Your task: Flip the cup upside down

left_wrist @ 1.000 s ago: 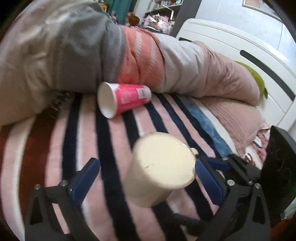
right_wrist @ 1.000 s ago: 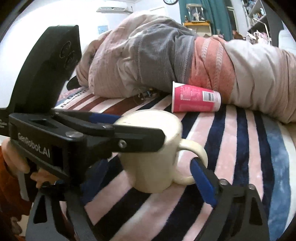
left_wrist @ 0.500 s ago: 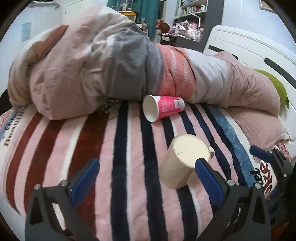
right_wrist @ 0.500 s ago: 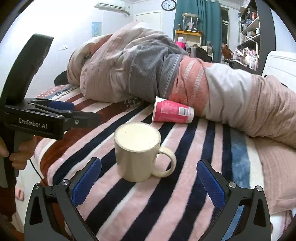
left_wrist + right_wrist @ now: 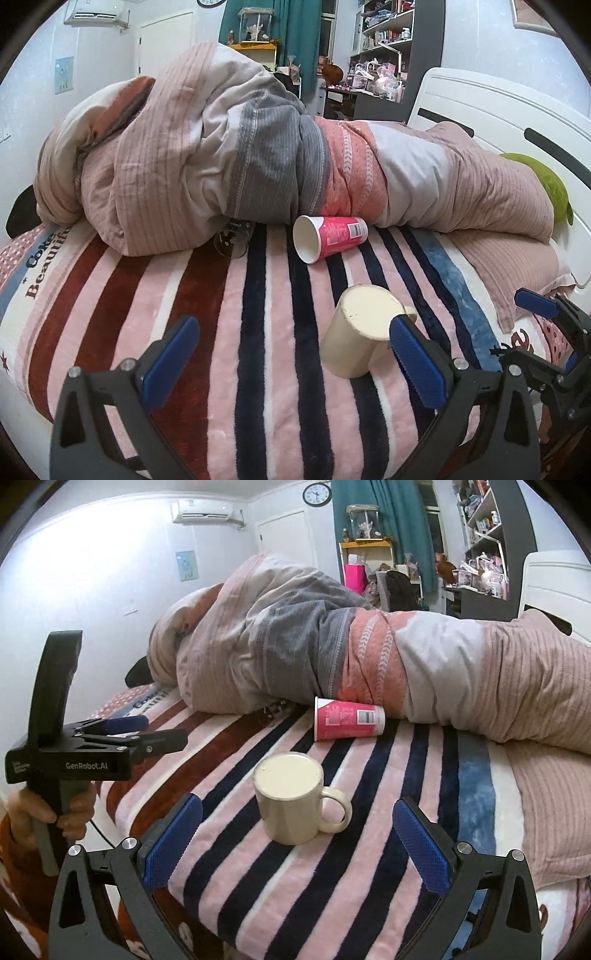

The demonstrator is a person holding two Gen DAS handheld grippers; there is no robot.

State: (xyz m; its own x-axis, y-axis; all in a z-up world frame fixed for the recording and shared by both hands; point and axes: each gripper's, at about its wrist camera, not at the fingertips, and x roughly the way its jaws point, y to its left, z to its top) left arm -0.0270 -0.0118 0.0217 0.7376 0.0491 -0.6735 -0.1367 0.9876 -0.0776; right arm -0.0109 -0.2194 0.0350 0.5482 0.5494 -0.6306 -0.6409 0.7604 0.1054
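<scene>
A cream mug point(image 5: 358, 328) stands upside down on the striped blanket, its flat base up and its handle to the right; it also shows in the right wrist view point(image 5: 293, 797). My left gripper point(image 5: 295, 350) is open and empty, back from the mug, its right finger point(image 5: 415, 360) in front of the handle. My right gripper point(image 5: 297, 842) is open and empty, just short of the mug. The left gripper also appears at the left of the right wrist view point(image 5: 125, 734).
A pink paper cup point(image 5: 328, 238) lies on its side behind the mug, against a heaped duvet point(image 5: 258, 158). The striped blanket point(image 5: 221, 332) covers the bed. A white headboard point(image 5: 517, 110) stands at the right. A green plush point(image 5: 543, 184) lies by it.
Both grippers have drawn back from the mug, which stays upside down on the blanket. The left gripper has pulled away to the left and the mug looks smaller in both views.
</scene>
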